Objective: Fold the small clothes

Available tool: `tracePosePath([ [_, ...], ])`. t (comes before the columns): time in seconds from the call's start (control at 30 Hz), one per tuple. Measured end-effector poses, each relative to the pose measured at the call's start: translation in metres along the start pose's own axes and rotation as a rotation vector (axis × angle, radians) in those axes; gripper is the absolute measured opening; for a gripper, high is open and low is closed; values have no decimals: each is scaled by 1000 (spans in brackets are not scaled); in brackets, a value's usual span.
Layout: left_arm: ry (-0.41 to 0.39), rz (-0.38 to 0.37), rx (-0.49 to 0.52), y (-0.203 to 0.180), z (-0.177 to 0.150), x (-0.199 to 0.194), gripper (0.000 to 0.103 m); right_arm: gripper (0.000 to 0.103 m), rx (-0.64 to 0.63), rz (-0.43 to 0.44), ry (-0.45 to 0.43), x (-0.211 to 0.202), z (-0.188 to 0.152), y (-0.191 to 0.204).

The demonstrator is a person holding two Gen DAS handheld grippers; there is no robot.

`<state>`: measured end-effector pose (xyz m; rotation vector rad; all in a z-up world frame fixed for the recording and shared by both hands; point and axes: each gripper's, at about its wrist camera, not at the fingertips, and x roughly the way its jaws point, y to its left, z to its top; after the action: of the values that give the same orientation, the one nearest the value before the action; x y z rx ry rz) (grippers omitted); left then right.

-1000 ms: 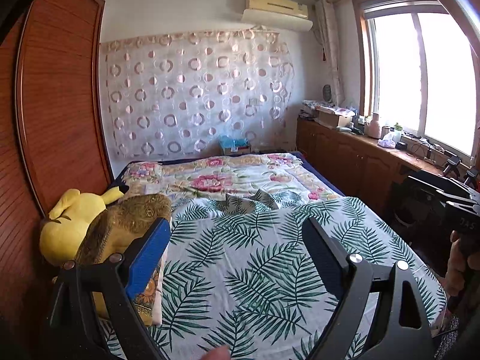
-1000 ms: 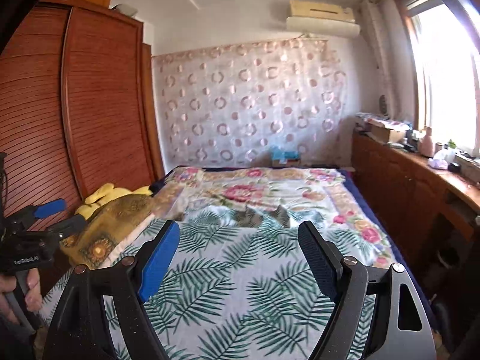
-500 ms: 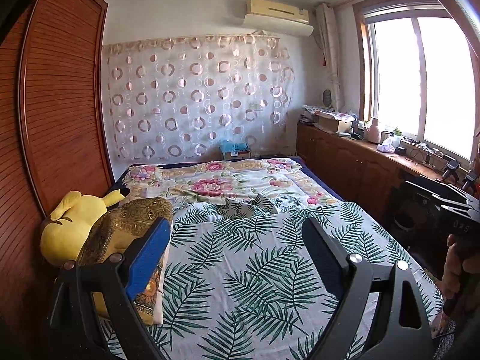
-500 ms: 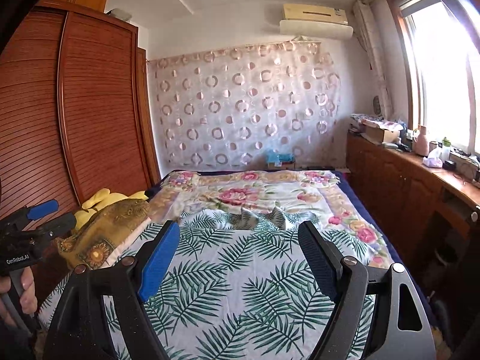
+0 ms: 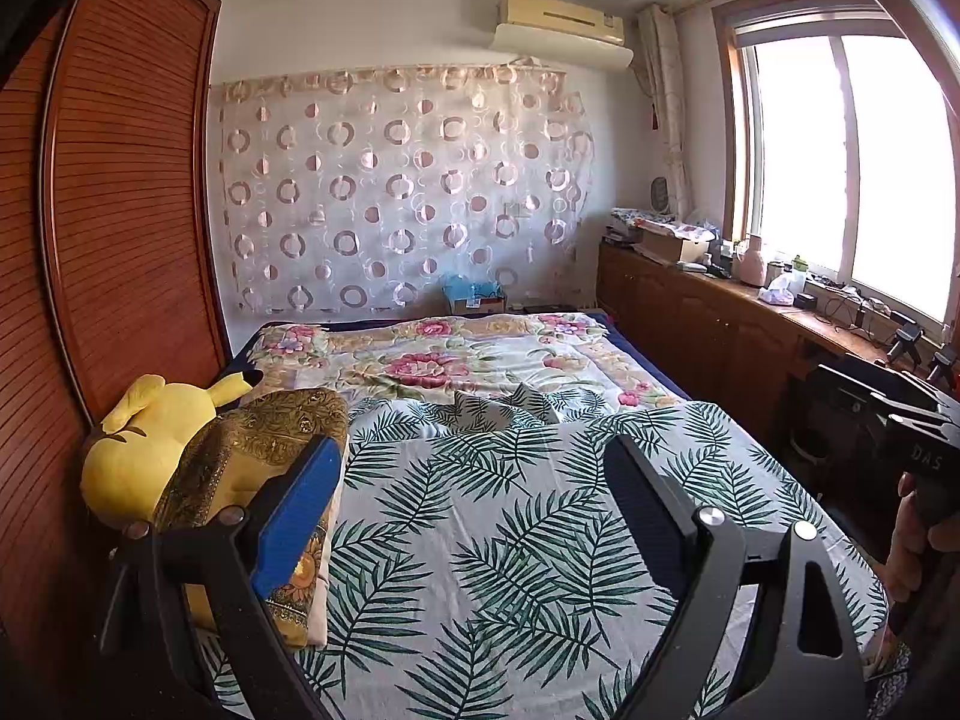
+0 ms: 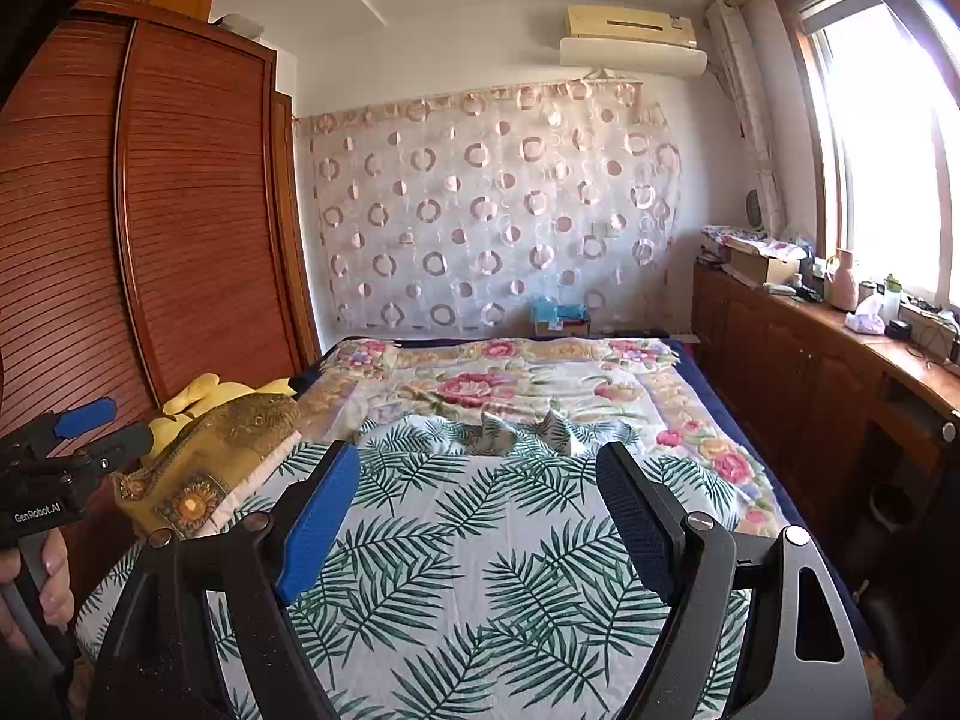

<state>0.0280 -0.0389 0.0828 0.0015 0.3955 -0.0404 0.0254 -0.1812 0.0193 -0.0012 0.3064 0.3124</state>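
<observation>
A small crumpled leaf-print cloth (image 5: pixel 501 411) (image 6: pixel 522 429) lies mid-bed, where the leaf-print sheet (image 5: pixel 492 540) meets a floral quilt (image 5: pixel 432 360). Both grippers hover over the near end of the bed, well short of the cloth. My left gripper (image 5: pixel 474 450) is open, with only sheet showing between its fingers. My right gripper (image 6: pixel 477 456) is open too and holds nothing. Each gripper appears at the edge of the other's view, gripped by a hand: the left one (image 6: pixel 78 432) at far left, the right one (image 5: pixel 894 414) at far right.
A yellow plush toy (image 5: pixel 150 438) and a folded gold-patterned blanket (image 5: pixel 258 450) sit on the bed's left edge against a wooden wardrobe (image 5: pixel 120 210). A low wooden cabinet (image 5: pixel 708 324) with clutter on top runs under the window on the right.
A fingertip at the bottom edge of the left wrist view is gone. Both views shifted only slightly. Both grippers stayed open.
</observation>
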Motion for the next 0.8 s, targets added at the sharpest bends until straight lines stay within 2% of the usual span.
tracePosePath([
  [0.8,3,0,0,1,2,0,90,83,-6,4,6,-4,0,-9],
])
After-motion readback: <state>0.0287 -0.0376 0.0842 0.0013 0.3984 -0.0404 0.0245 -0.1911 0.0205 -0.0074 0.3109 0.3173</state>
